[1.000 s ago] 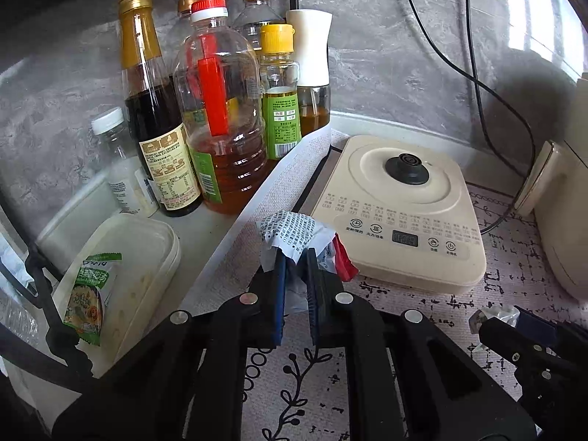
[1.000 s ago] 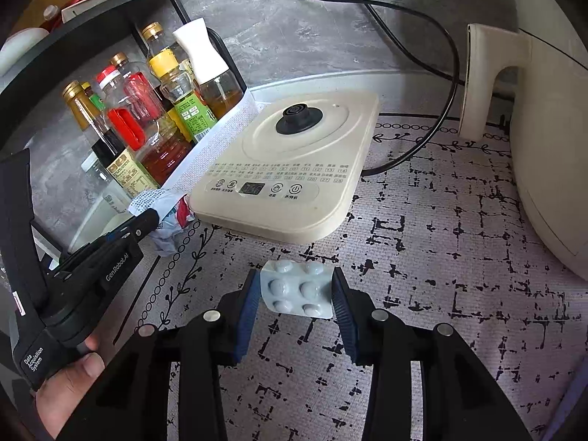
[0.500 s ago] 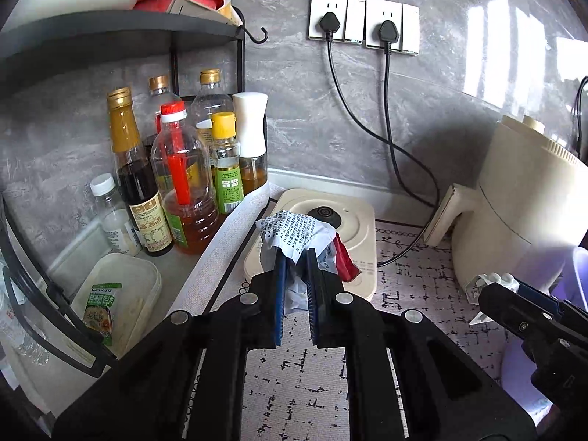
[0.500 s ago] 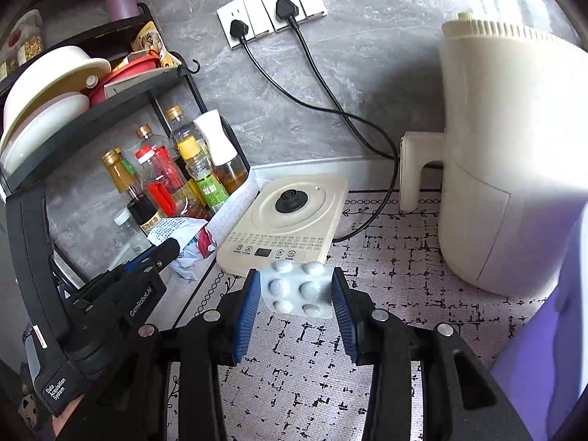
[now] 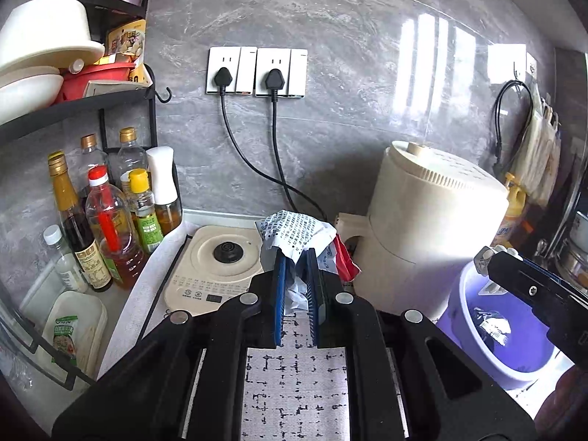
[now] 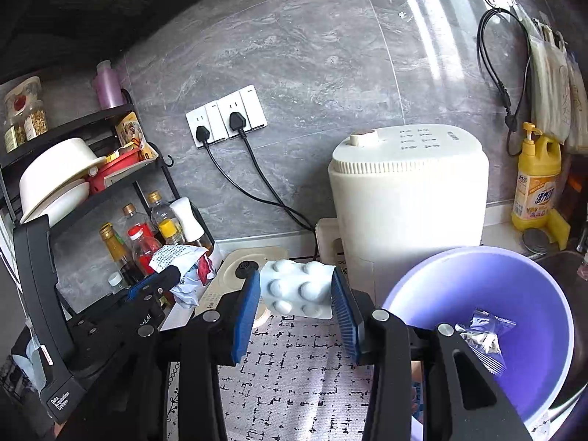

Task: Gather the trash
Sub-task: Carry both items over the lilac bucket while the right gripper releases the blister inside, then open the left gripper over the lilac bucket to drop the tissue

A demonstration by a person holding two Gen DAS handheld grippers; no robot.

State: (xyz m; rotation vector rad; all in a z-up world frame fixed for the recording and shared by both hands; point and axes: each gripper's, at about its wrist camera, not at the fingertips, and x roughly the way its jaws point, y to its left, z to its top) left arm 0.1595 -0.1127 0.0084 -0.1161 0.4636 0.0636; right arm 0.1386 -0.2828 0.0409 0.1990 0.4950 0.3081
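My left gripper [image 5: 296,262] is shut on a crumpled printed paper wrapper [image 5: 297,231] with a red scrap, held in the air above the patterned mat. It also shows in the right wrist view [image 6: 182,262]. My right gripper [image 6: 296,286] is shut on a white pill blister pack [image 6: 297,288], held above the mat. A purple bin [image 6: 488,283] stands at the right, just beside the right gripper, with a silver wrapper [image 6: 485,338] inside. In the left wrist view the bin [image 5: 474,345] lies behind the right gripper's body.
A cream air fryer [image 5: 433,220] stands at the back, next to the bin. A cream induction cooker [image 5: 217,261] lies on the mat [image 5: 294,389]. Sauce and oil bottles [image 5: 110,220] stand under a black shelf rack [image 5: 73,106] at the left. A yellow detergent bottle [image 6: 536,183] is far right.
Both grippers have risen well above the counter and moved toward the right, each still holding its item. The purple bin has come into view.
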